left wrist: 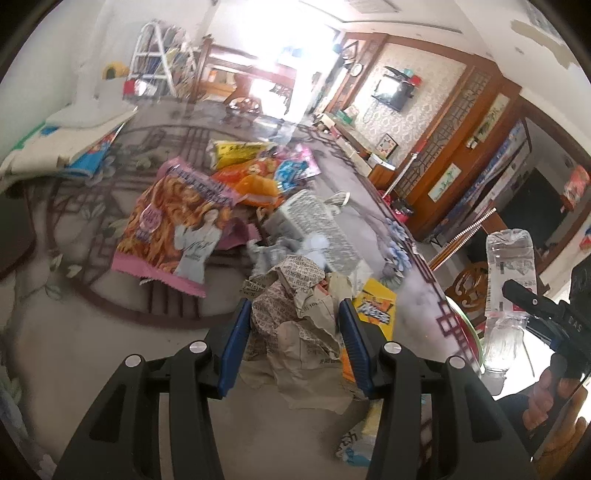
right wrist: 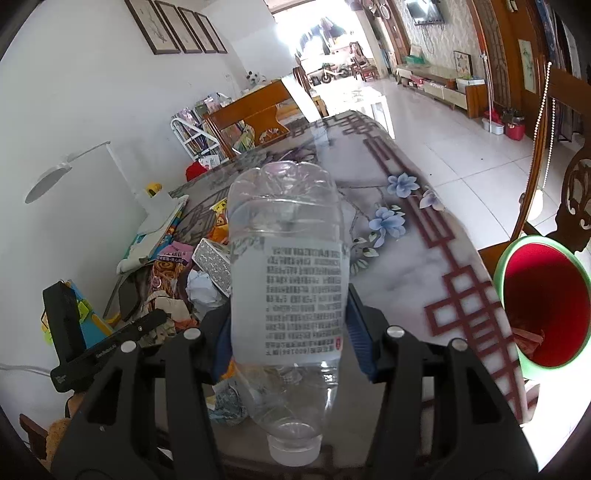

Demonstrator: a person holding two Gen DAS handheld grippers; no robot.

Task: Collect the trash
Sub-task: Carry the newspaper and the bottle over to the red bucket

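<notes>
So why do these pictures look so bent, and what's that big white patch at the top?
Left wrist view: the fisheye lens bows the table edge; daylight from the far doorway burns out white, and the picture is slightly soft. Right wrist view: same curving, a milder bright doorway, and the clear bottle looms large because it sits close to the lens.

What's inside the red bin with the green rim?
The red bin holds something orange and crumpled low down near its rim. The rest inside looks bare red. The table edge covers the lowest part, so more could hide there.
</notes>
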